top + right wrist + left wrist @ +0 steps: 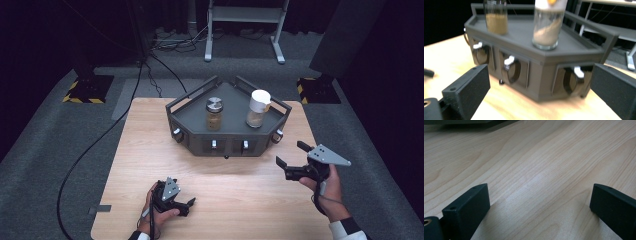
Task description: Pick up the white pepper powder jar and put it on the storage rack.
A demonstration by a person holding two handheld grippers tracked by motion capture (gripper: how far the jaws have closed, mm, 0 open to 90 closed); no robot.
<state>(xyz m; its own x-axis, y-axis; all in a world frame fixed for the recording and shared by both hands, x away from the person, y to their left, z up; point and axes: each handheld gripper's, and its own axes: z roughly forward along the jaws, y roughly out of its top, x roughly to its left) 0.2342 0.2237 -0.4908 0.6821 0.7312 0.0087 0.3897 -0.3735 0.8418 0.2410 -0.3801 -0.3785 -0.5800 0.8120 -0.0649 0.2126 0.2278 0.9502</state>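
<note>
Left gripper (pixel 186 204) lower left of the high view, jaws apart, low over bare table (pixel 145 150); grey rack (pixel 227 142) upper centre, bearing silver-capped jar (pixel 215 114) and white-capped jar (pixel 258 108); right gripper (pixel 292 154) lower right, jaws spread wide, gripping nothing, near rack.

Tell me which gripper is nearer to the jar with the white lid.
The right gripper is nearer: it hovers open just in front and right of the jar with the white lid. The left gripper sits low, open, near the table's front edge.
</note>
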